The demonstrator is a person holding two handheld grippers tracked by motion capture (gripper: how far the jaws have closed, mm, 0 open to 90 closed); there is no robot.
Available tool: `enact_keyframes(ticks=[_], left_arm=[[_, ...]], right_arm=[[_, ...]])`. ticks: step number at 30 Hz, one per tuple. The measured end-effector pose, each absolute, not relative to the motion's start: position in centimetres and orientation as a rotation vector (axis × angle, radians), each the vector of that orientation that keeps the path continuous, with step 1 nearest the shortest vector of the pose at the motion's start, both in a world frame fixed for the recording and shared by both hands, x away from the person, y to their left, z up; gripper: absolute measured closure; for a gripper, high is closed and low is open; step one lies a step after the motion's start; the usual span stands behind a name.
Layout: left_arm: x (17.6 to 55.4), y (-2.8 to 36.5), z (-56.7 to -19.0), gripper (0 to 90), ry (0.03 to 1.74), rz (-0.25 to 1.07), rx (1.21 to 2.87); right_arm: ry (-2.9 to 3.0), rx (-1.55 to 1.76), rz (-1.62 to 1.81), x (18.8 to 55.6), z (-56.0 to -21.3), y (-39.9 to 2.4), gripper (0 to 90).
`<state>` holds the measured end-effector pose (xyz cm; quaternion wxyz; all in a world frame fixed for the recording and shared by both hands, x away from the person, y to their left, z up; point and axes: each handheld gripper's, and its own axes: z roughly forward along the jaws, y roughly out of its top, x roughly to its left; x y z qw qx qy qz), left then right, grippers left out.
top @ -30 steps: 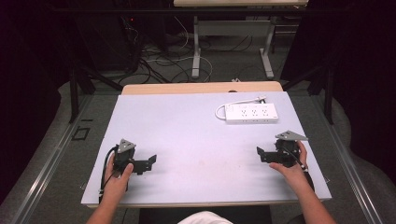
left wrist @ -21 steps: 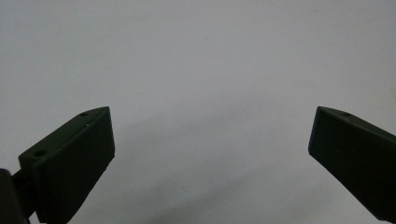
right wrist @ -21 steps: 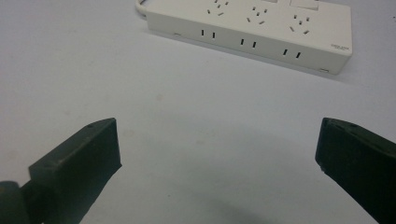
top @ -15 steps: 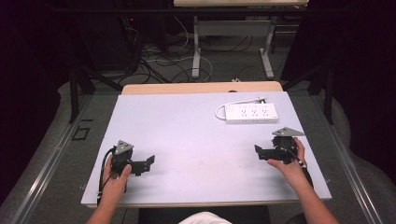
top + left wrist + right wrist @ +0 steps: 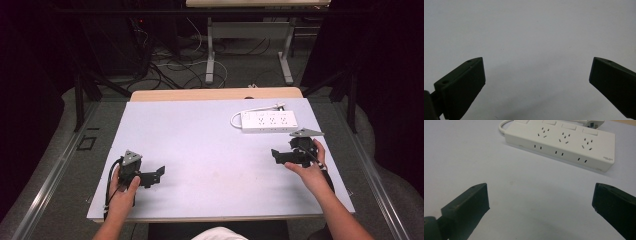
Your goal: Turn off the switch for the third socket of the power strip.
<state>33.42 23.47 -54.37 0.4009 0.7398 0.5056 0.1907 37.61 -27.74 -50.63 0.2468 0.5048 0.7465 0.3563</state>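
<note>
toward the table's (image 5: 200,135) far right corner, the white power strip (image 5: 268,121) is lying flat, just beyond the wide-open, empty right gripper (image 5: 280,155). it is looking rigid, light and smooth; pinching across its narrow sides seems safest. the left gripper (image 5: 156,174) is gaping empty too.

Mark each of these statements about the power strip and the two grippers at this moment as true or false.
1. The right gripper has its fingers wide apart. True.
2. The white power strip is clamped in the right gripper. False: it lies free on the table, ahead of the fingers.
3. The left gripper is shut. False: its fingers stand wide apart over bare table.
4. The power strip lies nearer the right gripper than the left. True.
5. A plug sits in one of its sockets. False: all sockets visible look empty.
</note>
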Motion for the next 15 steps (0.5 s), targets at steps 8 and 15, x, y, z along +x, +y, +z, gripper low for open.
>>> enact_keyframes(ticks=[8,15], left_arm=[[33.3,23.6,-54.3,0.2,1.285,0.48,1.865],[33.3,23.6,-54.3,0.2,1.283,0.477,1.866]], right_arm=[[2.053,1.379,0.973,39.1,-49.2,-27.5,4.3],[2.066,1.385,0.957,40.0,-48.5,-27.3,7.2]])
